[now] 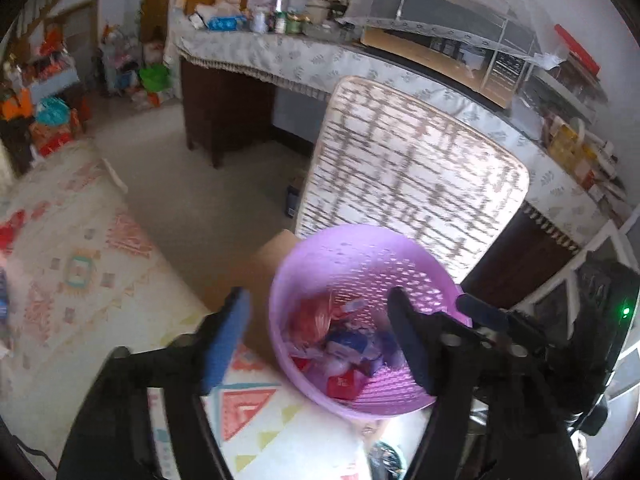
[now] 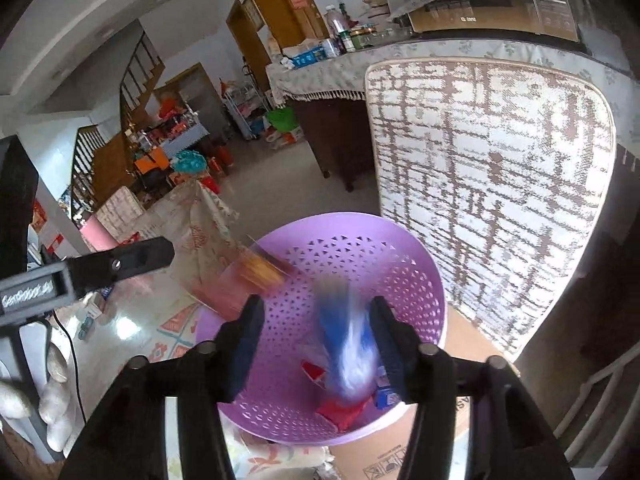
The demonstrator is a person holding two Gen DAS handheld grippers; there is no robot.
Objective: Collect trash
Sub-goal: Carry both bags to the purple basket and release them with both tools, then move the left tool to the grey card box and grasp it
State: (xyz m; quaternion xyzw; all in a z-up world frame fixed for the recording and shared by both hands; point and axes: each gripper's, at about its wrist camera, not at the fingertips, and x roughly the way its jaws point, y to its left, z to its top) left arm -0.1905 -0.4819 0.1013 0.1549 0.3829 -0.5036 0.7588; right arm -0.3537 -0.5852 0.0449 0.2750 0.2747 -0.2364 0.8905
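- The right gripper (image 2: 316, 344) hangs over a purple perforated plastic basket (image 2: 400, 276), its two black fingers with blue pads spread apart
- Between those fingers a blue and white wrapper (image 2: 350, 344) shows as a blurred streak, against the inner face of the right-hand pad; whether it touches the pad cannot be told through the blur
- The left gripper (image 1: 320, 344) also points down into the basket (image 1: 360, 256), jaws spread, with nothing pinched between the pads
- In the right wrist view an orange and pink wrapper (image 2: 248, 276) is smeared by motion over the basket's left rim
- The bottom of the basket holds crumpled trash (image 1: 344, 356): red, blue and white packets lying together
- The basket stands on a brown cardboard box (image 2: 384, 464), at the edge of a patterned rug (image 1: 80, 248) in cream, pink and orange
- Just behind the basket a mattress (image 2: 492, 176) with a brown grid print leans upright against a long table (image 1: 280, 56) covered by a leaf-print cloth
- On the table stand bottles and jars (image 1: 280, 12)
- One finger of the left gripper reaches in from the left edge of the right wrist view
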